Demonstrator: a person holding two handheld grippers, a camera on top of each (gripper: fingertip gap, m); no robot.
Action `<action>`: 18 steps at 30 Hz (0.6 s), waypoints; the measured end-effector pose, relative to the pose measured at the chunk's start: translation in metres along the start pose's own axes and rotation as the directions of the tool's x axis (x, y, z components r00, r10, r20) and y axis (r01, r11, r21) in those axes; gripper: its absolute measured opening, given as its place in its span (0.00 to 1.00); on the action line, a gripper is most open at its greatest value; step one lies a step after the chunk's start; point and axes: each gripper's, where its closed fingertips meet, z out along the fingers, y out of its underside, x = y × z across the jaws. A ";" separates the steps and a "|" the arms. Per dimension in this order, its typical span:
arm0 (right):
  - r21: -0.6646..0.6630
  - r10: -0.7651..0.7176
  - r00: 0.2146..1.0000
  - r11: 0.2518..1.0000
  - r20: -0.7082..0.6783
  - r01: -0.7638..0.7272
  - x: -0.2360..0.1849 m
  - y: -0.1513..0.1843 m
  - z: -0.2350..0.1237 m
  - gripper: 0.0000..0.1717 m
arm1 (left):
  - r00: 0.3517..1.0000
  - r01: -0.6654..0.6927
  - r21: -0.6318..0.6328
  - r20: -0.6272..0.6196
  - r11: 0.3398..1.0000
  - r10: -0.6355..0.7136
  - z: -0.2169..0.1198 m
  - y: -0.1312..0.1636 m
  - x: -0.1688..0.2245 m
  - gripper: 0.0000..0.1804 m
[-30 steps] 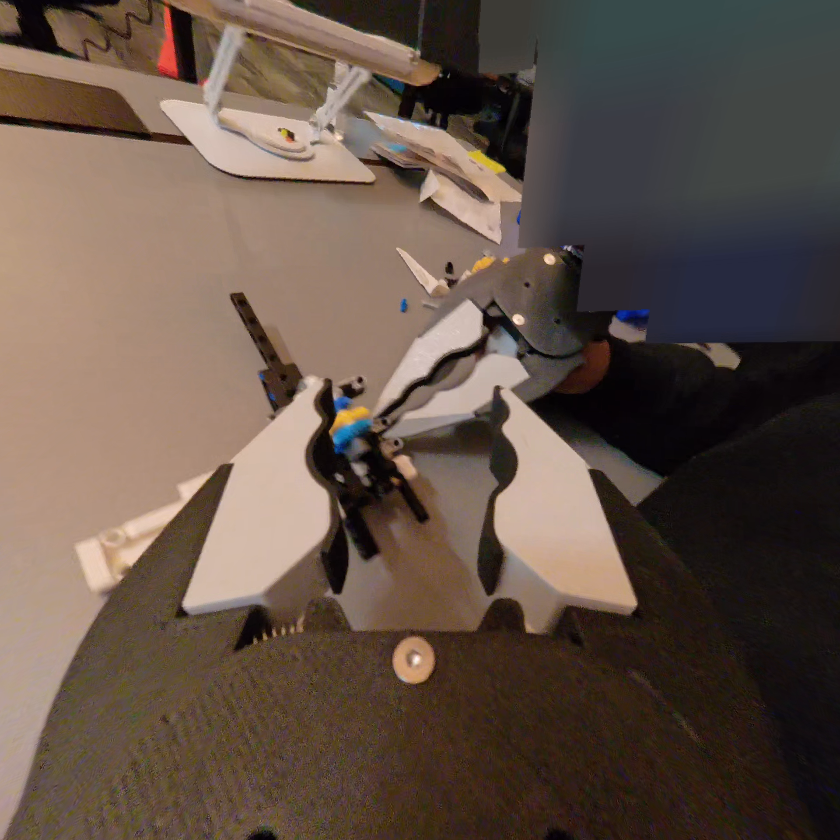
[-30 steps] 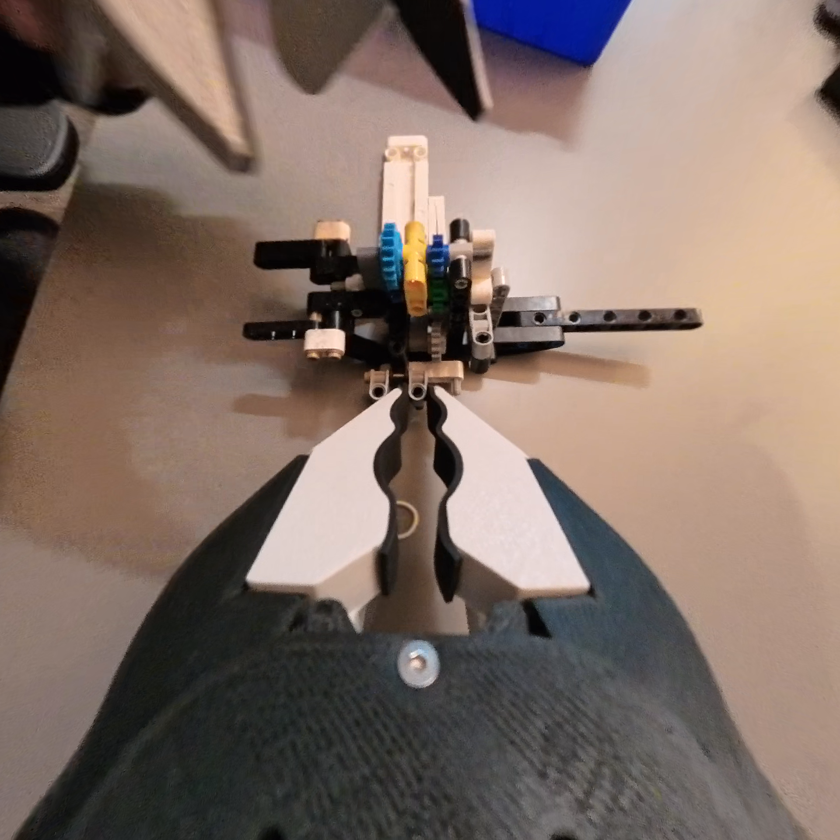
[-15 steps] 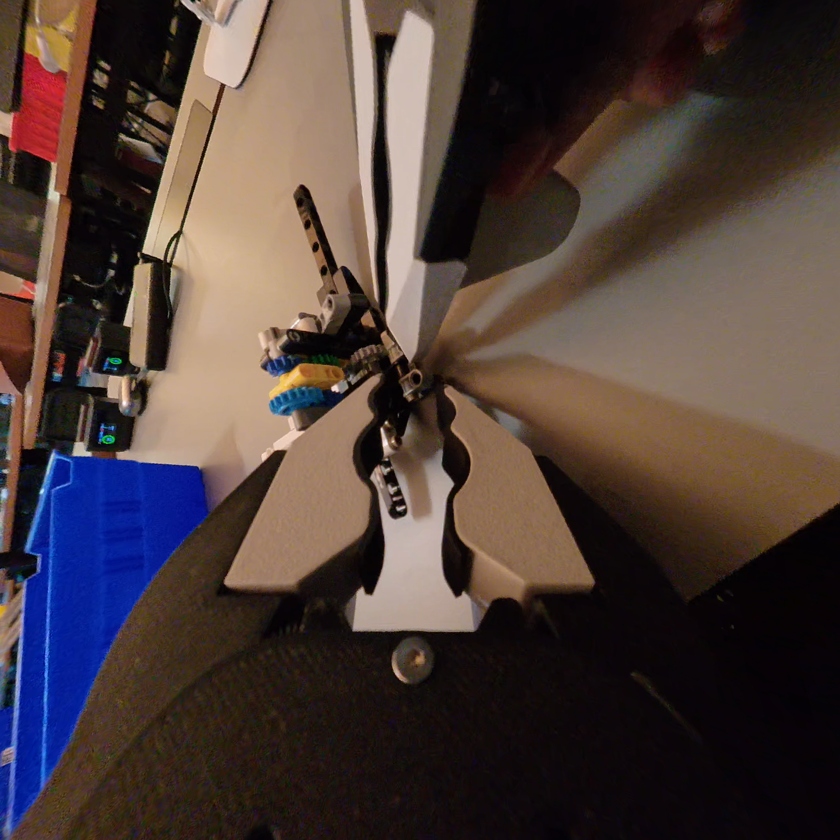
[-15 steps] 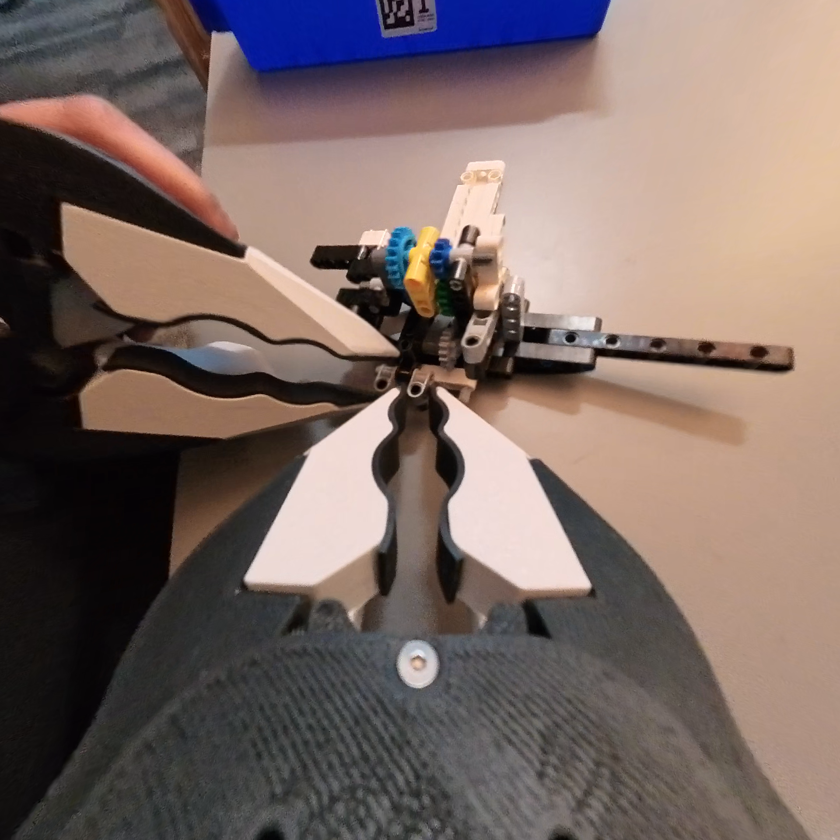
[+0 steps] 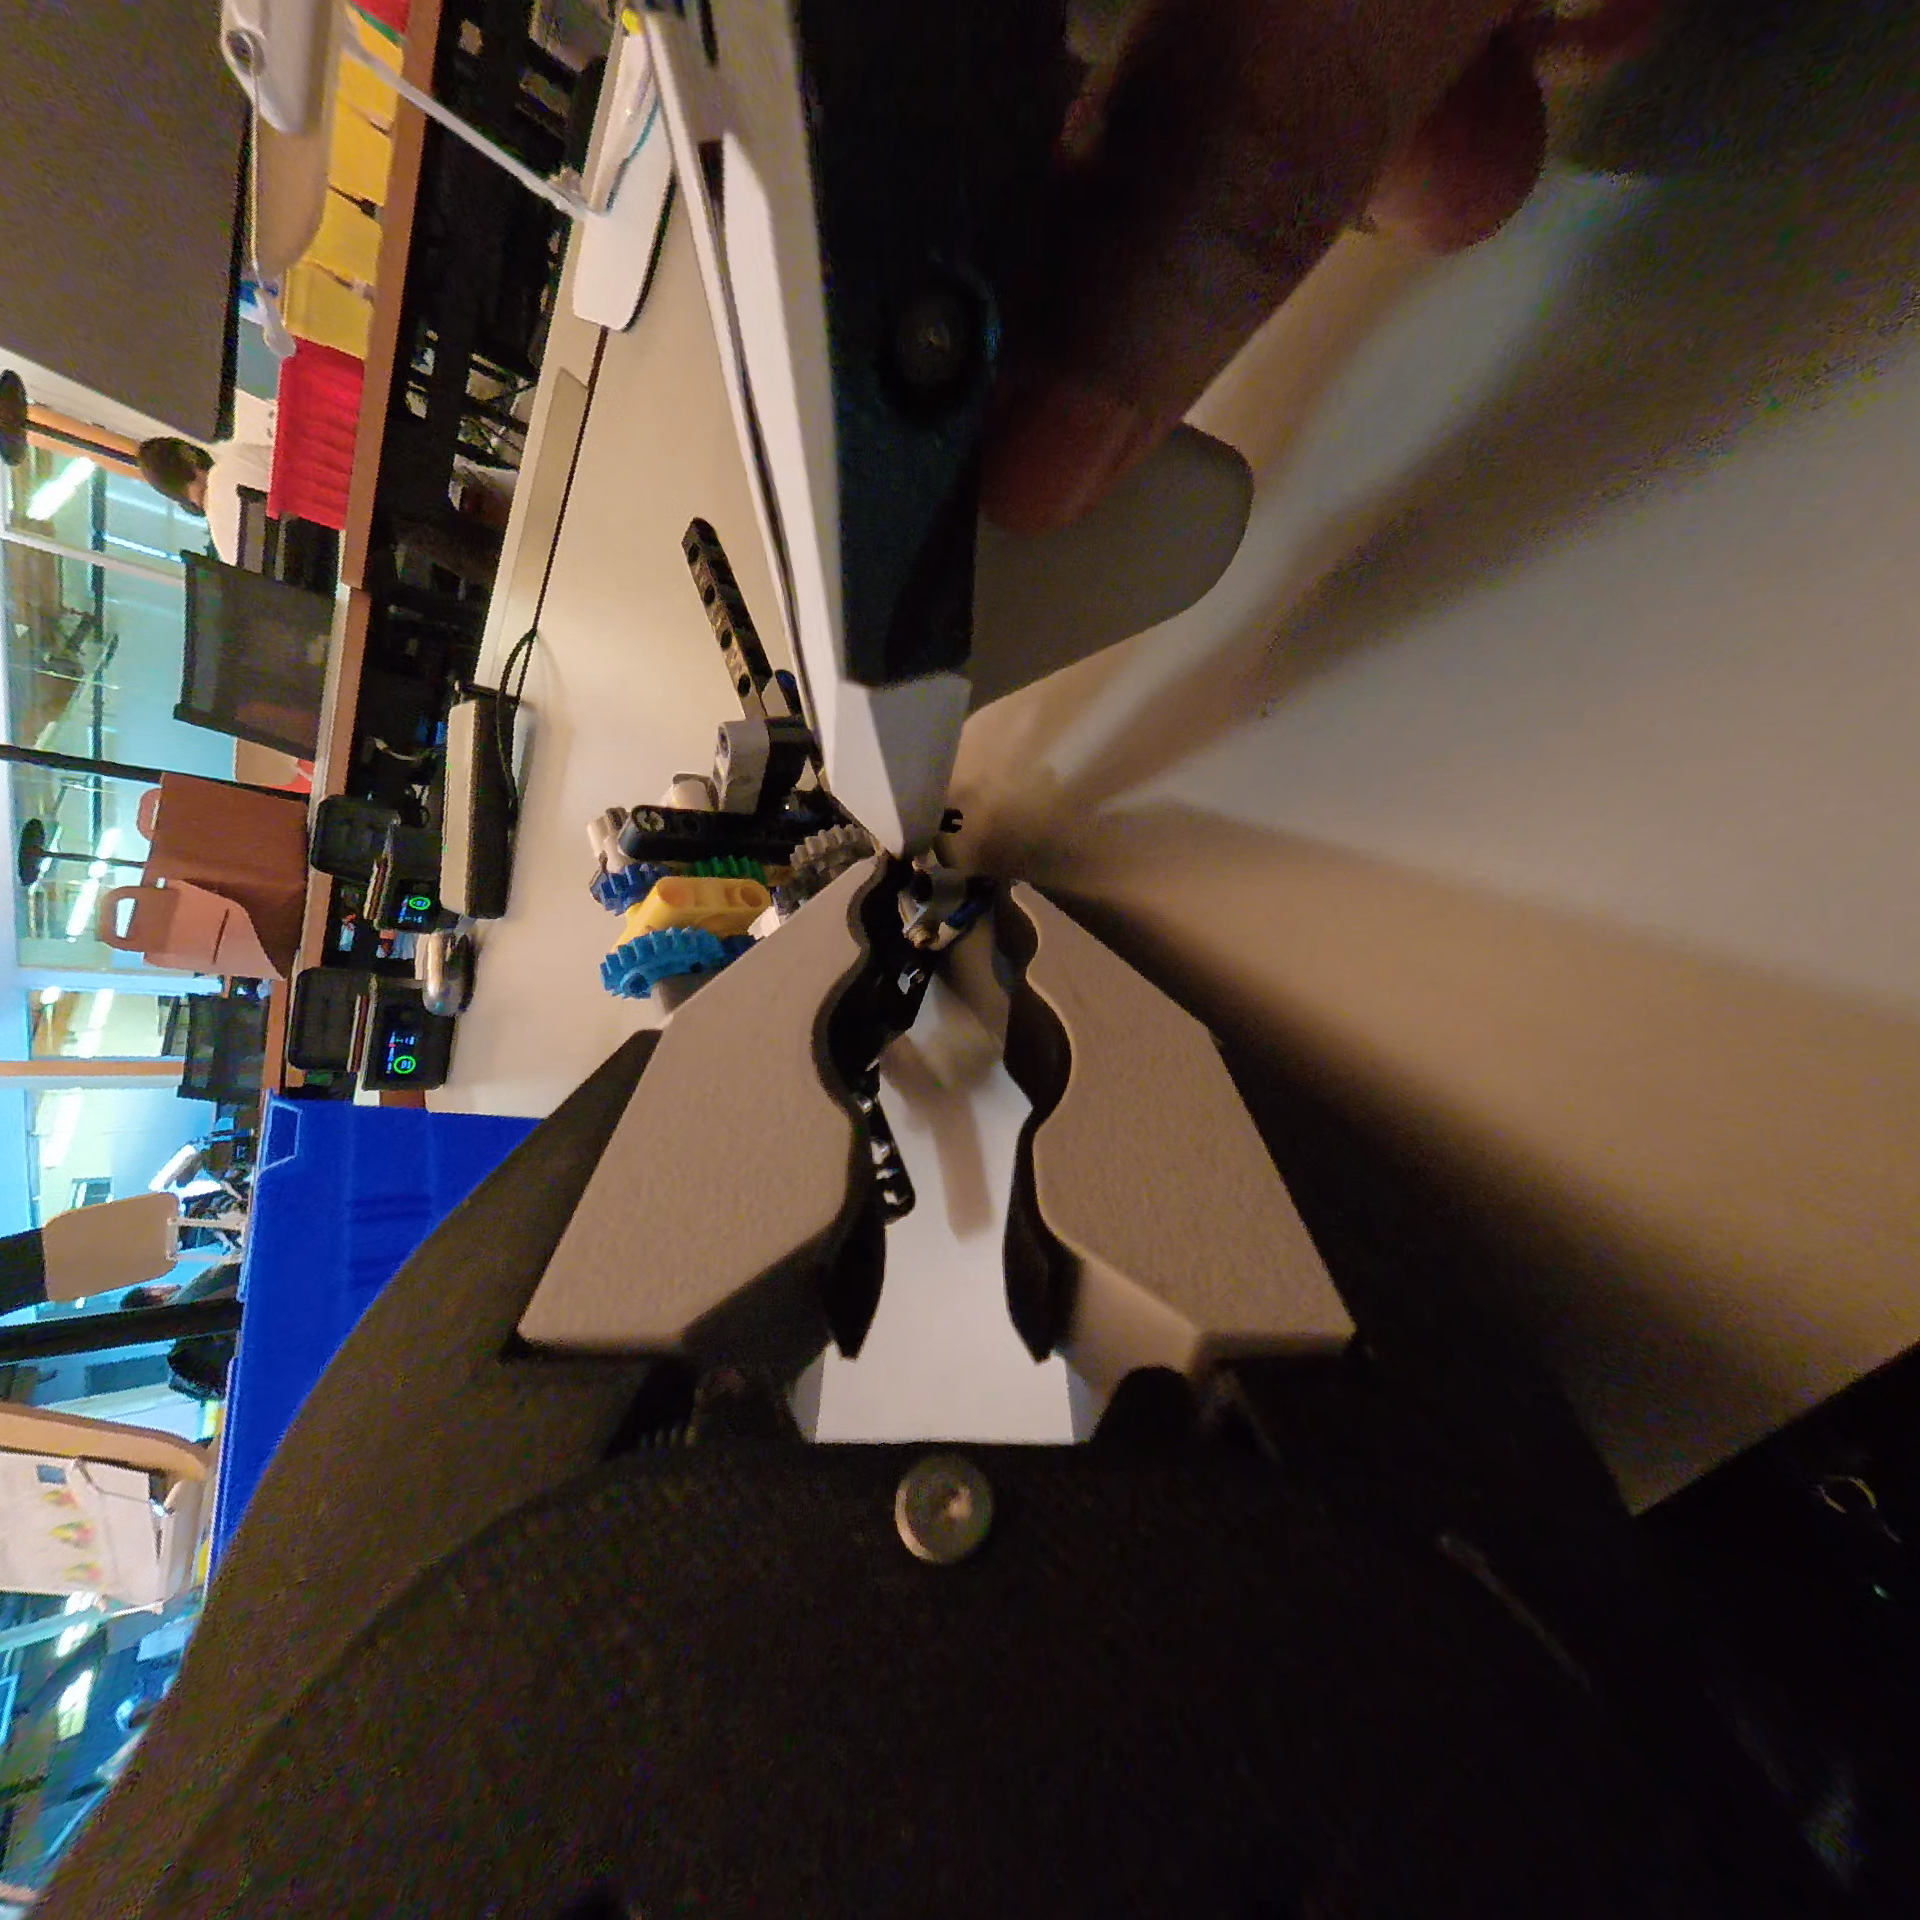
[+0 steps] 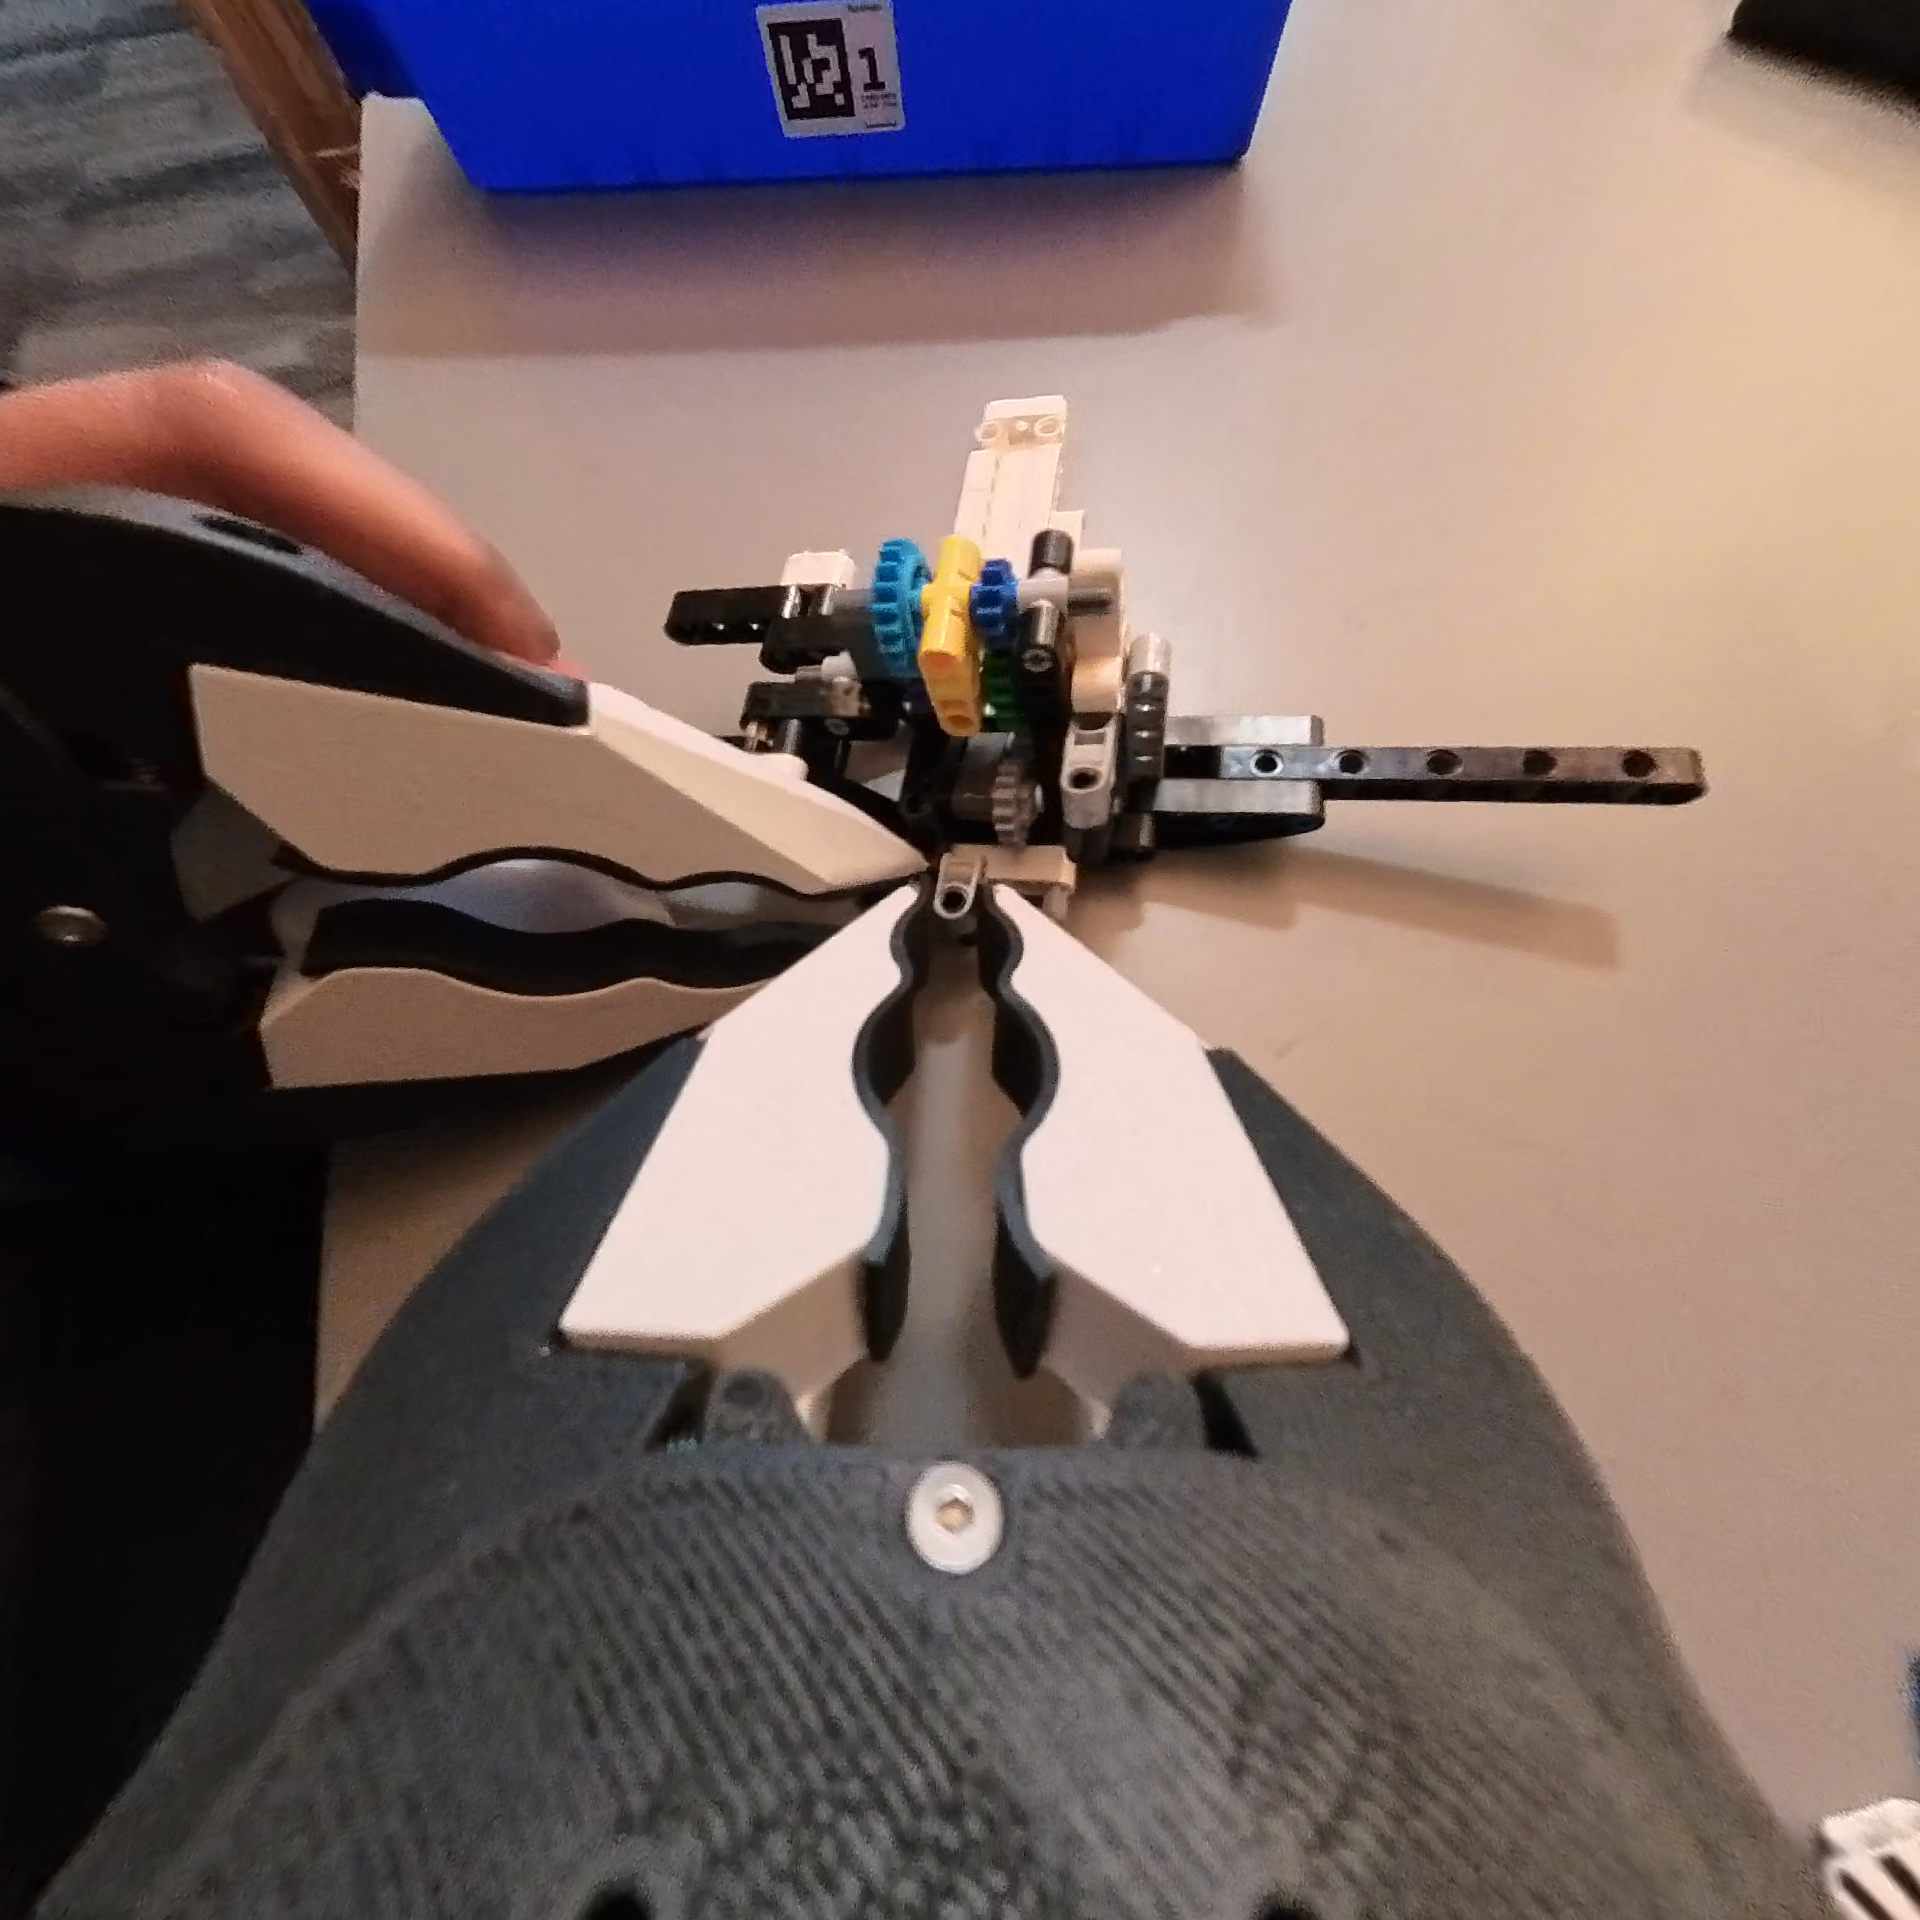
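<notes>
While both pinch the brick model, right claw clamps its front connector; left claw its side.

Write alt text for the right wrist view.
The right gripper pinches a small grey connector at the near edge of a toy brick gear assembly on a tan table. The left gripper reaches in from the left, fingers nearly shut at the same spot. A blue bin stands behind.

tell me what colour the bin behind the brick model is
Blue bin, clearest in the right wrist view.
</notes>
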 end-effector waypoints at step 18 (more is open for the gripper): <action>-0.003 0.004 0.985 1.000 -0.173 -0.005 0.036 -0.003 -0.008 0.03 | 0.997 0.074 0.040 -0.024 0.996 -0.073 -0.010 -0.005 0.013 0.00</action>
